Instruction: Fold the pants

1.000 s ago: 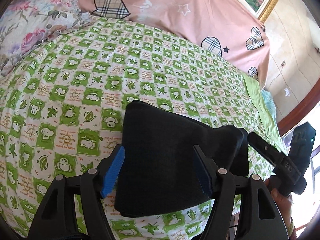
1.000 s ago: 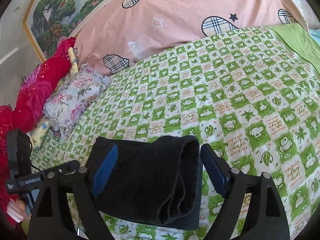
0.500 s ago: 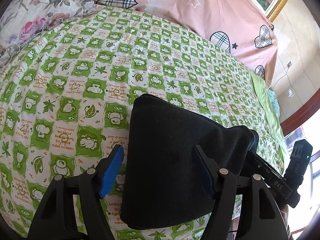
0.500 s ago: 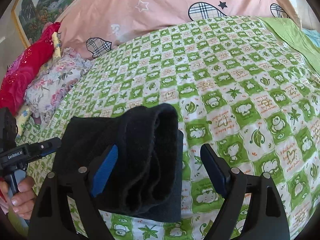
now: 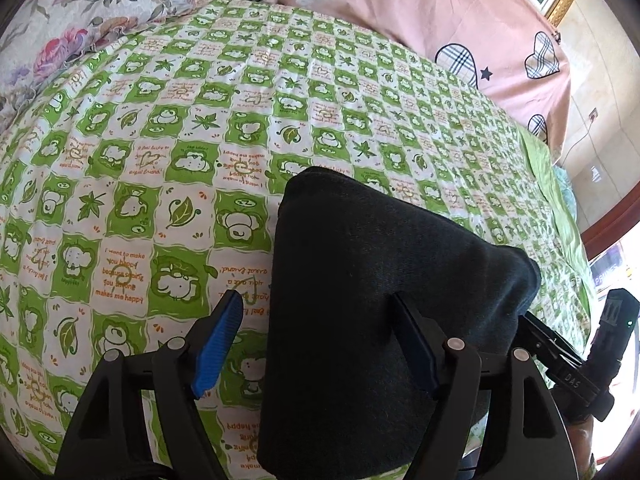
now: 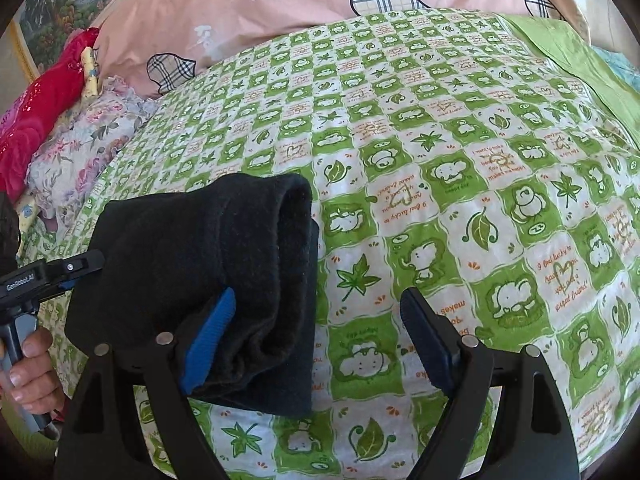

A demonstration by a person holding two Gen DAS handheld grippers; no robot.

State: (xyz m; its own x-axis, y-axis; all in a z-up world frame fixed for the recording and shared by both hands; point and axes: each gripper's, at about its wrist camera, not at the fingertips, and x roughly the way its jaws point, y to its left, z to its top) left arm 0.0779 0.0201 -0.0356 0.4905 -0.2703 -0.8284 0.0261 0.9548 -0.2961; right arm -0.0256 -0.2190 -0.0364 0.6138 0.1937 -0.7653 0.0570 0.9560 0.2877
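Observation:
The black pants [image 5: 380,280] lie folded into a thick bundle on the green checked bed sheet [image 5: 160,160]. My left gripper [image 5: 320,344] hovers low over the bundle's left part, and its jaws are opening. Its right finger lies over the cloth and its left blue pad [image 5: 218,344] stands clear of the edge. From the right wrist, the pants [image 6: 200,248] show their rolled end. My right gripper [image 6: 316,344] is open, with its left pad [image 6: 208,340] over the cloth and the other finger above bare sheet. Neither gripper presses on the pants.
A pink quilt with plaid hearts [image 5: 400,8] lies across the far side of the bed. A floral pillow [image 5: 60,12] and red fabric [image 6: 36,108] sit at one end. A person's hand [image 6: 28,364] holds the left gripper's handle. A light green sheet [image 6: 560,40] borders the far right.
Both grippers have sunk toward the bed. The left jaws have widened, so the left pad now stands off the pants. In the right wrist view the bundle has slid left, out from between the fingers.

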